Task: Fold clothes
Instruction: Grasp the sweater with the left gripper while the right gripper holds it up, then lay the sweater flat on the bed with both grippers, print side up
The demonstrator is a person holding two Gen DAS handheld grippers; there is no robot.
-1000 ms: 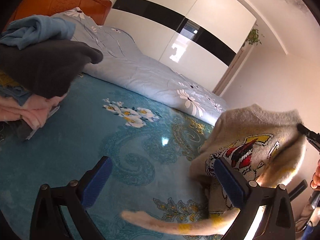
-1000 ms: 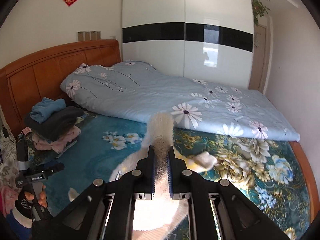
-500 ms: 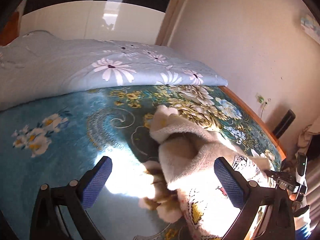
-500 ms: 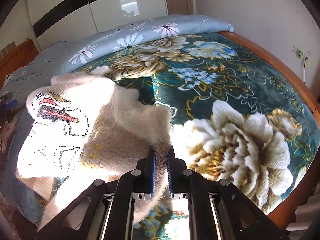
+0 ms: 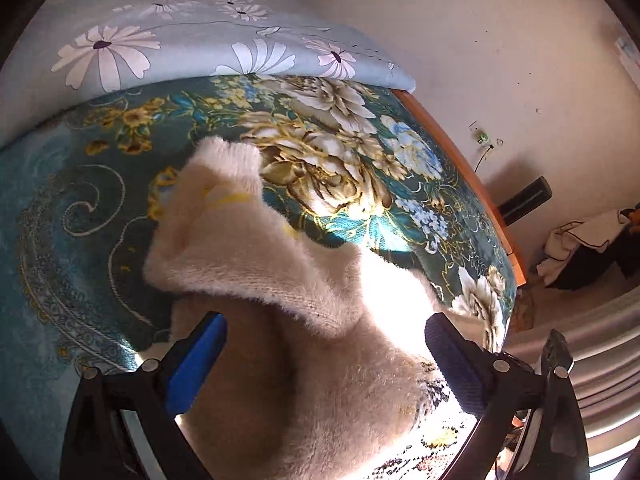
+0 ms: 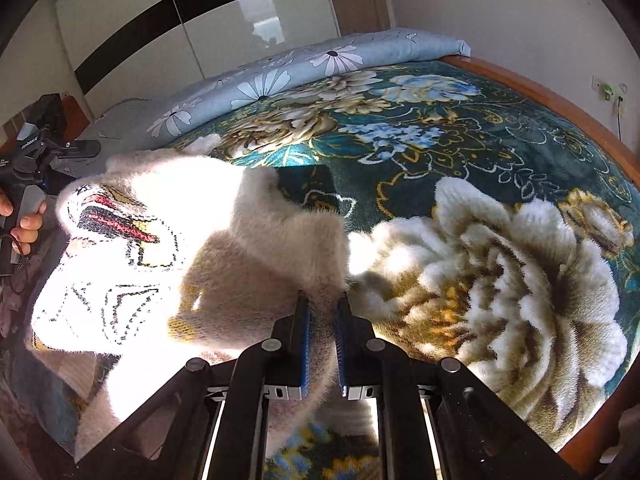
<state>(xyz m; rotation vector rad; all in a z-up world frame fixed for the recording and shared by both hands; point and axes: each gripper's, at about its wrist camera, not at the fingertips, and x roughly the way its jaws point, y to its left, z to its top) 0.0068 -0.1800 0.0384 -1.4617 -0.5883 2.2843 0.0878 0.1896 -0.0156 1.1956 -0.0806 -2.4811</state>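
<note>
While my right gripper tilts down toward the bed, its fingers are pinched tight on a fold of the fluffy cream knitted sweater, which lies crumpled on the teal floral blanket. My left gripper angles down over the same sweater, fingers spread wide, clasping nothing. My left hand grips its handle.

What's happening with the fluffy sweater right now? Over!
Right gripper shut on sweater. Left gripper open over it. Sweater rumpled on blanket, unfolded. Nothing in the way.
</note>
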